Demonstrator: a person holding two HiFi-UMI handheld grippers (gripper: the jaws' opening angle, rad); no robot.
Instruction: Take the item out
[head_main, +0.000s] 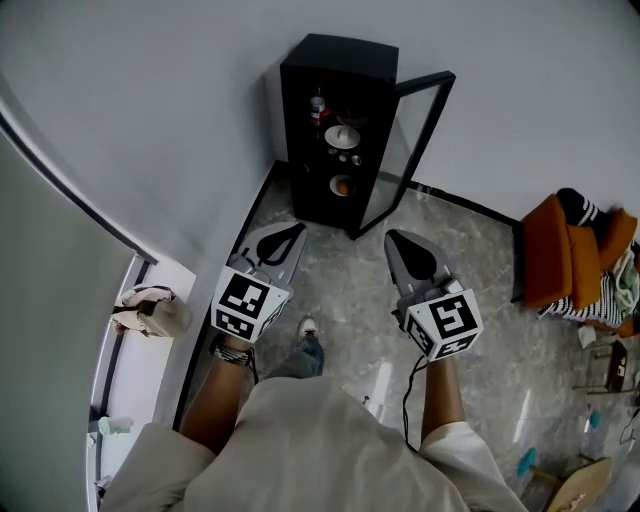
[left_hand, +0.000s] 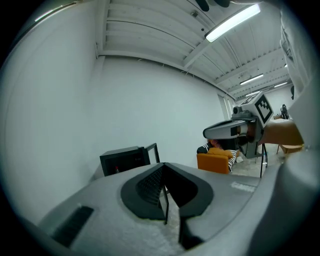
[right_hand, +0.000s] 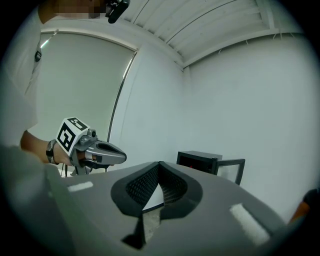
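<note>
A small black cabinet (head_main: 335, 110) stands against the white wall with its glass door (head_main: 405, 150) swung open to the right. On its shelves I see a small red-capped bottle (head_main: 318, 104), a white dish (head_main: 342, 135) and an orange item (head_main: 343, 185). My left gripper (head_main: 296, 229) and right gripper (head_main: 393, 239) hover side by side over the floor, short of the cabinet. Both point toward it, shut and holding nothing. The cabinet (left_hand: 125, 159) sits beyond the left gripper (left_hand: 163, 168), and the cabinet (right_hand: 200, 161) shows ahead of the right gripper (right_hand: 159, 166).
An orange seat (head_main: 560, 265) piled with striped clothes stands on the right. A window ledge with a beige bag (head_main: 150, 312) runs along the left. Grey marble floor (head_main: 340, 280) lies between me and the cabinet. Small clutter sits at the lower right.
</note>
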